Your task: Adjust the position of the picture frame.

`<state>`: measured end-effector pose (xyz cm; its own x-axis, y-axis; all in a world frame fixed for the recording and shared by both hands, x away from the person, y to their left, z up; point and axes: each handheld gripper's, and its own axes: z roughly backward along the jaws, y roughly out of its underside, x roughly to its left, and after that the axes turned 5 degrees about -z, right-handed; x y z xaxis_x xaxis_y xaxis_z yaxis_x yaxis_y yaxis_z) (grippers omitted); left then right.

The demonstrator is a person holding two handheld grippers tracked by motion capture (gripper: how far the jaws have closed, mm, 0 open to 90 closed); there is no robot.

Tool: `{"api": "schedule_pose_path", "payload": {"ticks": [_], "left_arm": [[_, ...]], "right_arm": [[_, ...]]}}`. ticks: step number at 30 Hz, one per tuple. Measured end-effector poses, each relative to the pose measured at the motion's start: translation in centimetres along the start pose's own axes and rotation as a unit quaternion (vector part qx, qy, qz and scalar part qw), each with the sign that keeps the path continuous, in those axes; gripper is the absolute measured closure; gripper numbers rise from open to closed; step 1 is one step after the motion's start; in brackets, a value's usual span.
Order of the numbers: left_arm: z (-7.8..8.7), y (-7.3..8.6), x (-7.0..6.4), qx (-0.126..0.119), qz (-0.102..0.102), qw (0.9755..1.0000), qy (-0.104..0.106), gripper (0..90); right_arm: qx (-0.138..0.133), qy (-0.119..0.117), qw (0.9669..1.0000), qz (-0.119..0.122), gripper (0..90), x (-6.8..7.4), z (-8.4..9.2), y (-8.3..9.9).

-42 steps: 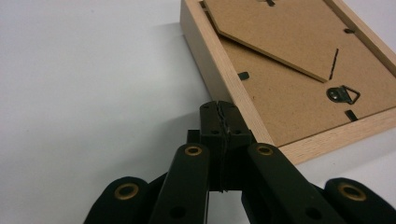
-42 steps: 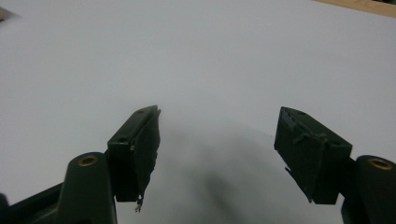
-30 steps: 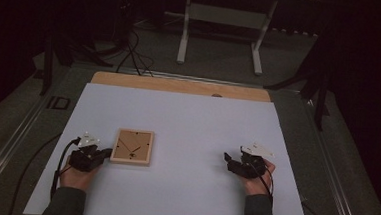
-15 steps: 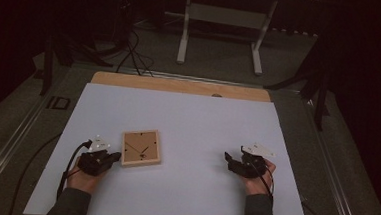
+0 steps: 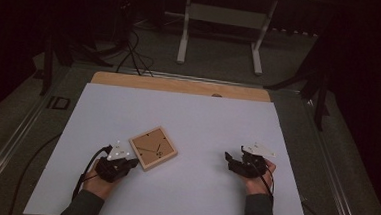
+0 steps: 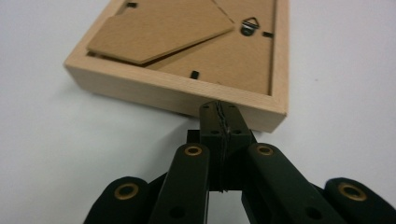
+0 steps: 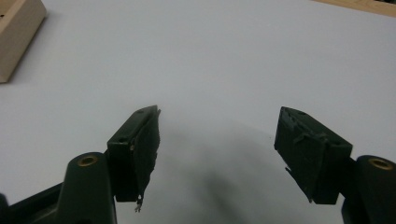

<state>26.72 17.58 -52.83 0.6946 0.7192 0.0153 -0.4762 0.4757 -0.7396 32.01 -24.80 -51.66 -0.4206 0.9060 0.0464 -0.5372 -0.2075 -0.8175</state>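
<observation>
Wooden picture frame, back up, on white sheet; left gripper closed against its edge; right gripper open, well apart.

Dim, murky high view; both gripper views brighter, with soft shadows.

Frame on table, left gripper beside it, right gripper well apart

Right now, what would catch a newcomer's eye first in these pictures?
The wooden picture frame, lying back-side up and turned askew on the white table, left of centre. The left gripper has its jaws closed, tips against the frame's near edge. The right gripper rests open on bare table to the right.
</observation>
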Motion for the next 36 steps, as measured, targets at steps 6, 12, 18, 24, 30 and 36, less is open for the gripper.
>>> {"api": "schedule_pose_path", "payload": {"ticks": [6,12,18,24,30,36], "left_arm": [[-1.1,-0.9,-1.3,0.001,-0.016,0.9998,0.014,89.5],[-2.4,-2.1,-2.3,0.005,-0.026,0.9993,0.026,89.5],[-3.9,-4.0,-3.4,-0.001,-0.041,0.9987,0.031,89.5],[-5.3,-5.7,-3.8,-0.007,-0.042,0.9986,0.032,89.5],[-6.6,-6.7,-4.0,-0.01,-0.037,0.9987,0.034,89.5],[-8.2,-8.2,-4.4,-0.003,-0.052,0.9982,0.03,89.4]], "right_arm": [[0.001,0.0,1.0,-0.001,30.2,-0.1,-0.1,0.0],[0.002,-0.001,1.0,0.002,30.2,-0.1,-0.1,0.0],[0.001,0.0,1.0,-0.002,30.2,-0.2,-0.1,0.0],[-0.001,-0.001,1.0,-0.001,30.3,-0.2,0.0,0.0],[0.001,0.0,1.0,-0.001,30.3,-0.3,0.0,0.0],[-0.001,0.0,1.0,-0.001,30.3,-0.3,0.1,0.0]]}}
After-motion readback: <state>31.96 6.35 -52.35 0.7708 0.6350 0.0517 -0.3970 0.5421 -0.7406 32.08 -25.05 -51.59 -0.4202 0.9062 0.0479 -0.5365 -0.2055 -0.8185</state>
